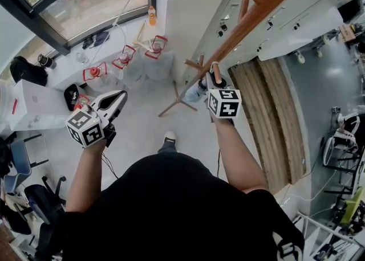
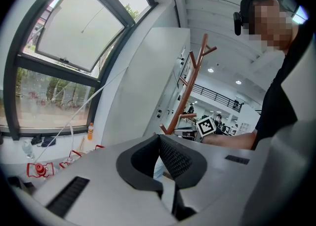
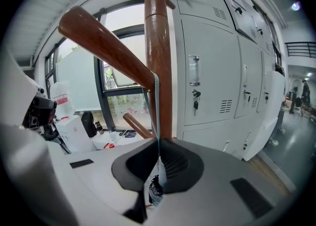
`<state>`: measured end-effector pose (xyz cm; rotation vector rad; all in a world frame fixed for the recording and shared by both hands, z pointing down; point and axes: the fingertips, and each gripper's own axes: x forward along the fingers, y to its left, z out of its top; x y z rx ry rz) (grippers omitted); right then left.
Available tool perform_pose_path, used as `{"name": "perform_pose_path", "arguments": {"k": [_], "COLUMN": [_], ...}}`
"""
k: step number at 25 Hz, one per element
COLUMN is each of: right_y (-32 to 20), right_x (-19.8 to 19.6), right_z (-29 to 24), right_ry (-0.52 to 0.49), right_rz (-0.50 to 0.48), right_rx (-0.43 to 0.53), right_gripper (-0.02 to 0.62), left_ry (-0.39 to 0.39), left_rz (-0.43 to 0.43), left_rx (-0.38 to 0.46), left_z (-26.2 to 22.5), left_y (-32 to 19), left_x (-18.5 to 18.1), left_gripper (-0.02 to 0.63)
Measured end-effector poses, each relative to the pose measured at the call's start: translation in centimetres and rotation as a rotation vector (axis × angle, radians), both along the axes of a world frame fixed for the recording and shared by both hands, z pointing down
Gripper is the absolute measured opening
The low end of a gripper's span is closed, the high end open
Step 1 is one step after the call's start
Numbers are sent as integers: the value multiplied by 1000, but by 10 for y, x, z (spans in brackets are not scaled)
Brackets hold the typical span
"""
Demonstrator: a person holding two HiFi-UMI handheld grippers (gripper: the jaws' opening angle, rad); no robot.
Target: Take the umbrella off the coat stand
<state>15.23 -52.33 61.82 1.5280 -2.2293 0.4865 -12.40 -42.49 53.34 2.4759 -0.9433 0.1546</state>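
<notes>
**Head view.** A smooth, round-poled stand [image 1: 259, 3] of reddish wood slants in from 1 o'clock. The white plastic right hand-held gripper [image 1: 210, 83] reaches one of its pegs. The pale folded umbrella [image 1: 197, 90] hangs at that gripper's 9 o'clock. The left hand-held gripper [image 1: 120, 96] sits well apart, farther toward 9 o'clock.

**Left gripper view.** The ribbed black pads are clenched together on nothing.

**Right gripper view.** The jaws are clenched on a thin flat strap [image 3: 157, 116]. It hangs from where a rounded peg [image 3: 108, 42] joins the pole. The umbrella bundle dangles at 6 o'clock.
</notes>
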Motion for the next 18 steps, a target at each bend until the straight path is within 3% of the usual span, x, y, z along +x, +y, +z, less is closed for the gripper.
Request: {"name": "perform_pose_path", "arguments": {"k": [18], "right_y": [1], "right_x": [-3], "right_z": [-2], "right_ry": [29], "right_rz": [-1], "right_rx": [-7], "right_gripper": [17], "left_ry": [2], "left_rz": [16], "left_rx": [8], "left_z": [-4], "left_y": [2], "left_x": [-4], "left_gripper": [23]}}
